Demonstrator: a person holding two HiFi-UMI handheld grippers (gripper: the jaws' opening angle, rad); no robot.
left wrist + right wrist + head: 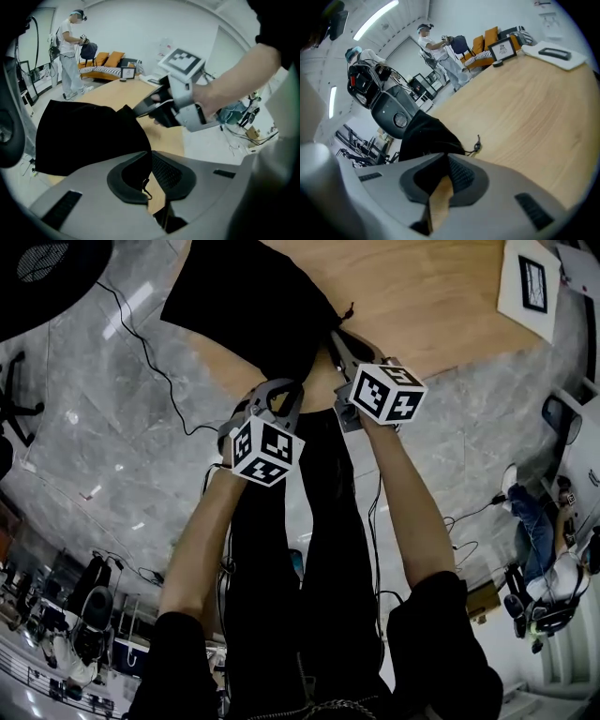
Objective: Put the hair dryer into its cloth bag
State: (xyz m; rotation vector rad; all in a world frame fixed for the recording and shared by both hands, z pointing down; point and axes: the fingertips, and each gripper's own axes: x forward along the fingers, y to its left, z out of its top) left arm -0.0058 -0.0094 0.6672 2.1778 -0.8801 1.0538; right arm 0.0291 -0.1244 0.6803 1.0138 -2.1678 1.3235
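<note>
The black cloth bag [248, 296] lies on the wooden table [422, 306], its near edge toward me. My left gripper [284, 385] is shut on that edge; in the left gripper view the jaws [150, 157] pinch black cloth [89, 136] with a thin cord loop hanging out. My right gripper [336, 338] is shut on the bag's edge a little further right, also seen from the left gripper [152, 105]. In the right gripper view its jaws [444, 164] clamp the cloth [426, 136], and the drawstring toggle [477, 146] rests on the wood. No hair dryer shows.
A white sheet with a dark frame [530, 282] lies at the table's far right. A black chair [37, 277] stands left of the table, cables trail on the grey floor [141, 352]. People stand far off [70, 56], near an orange sofa [105, 63].
</note>
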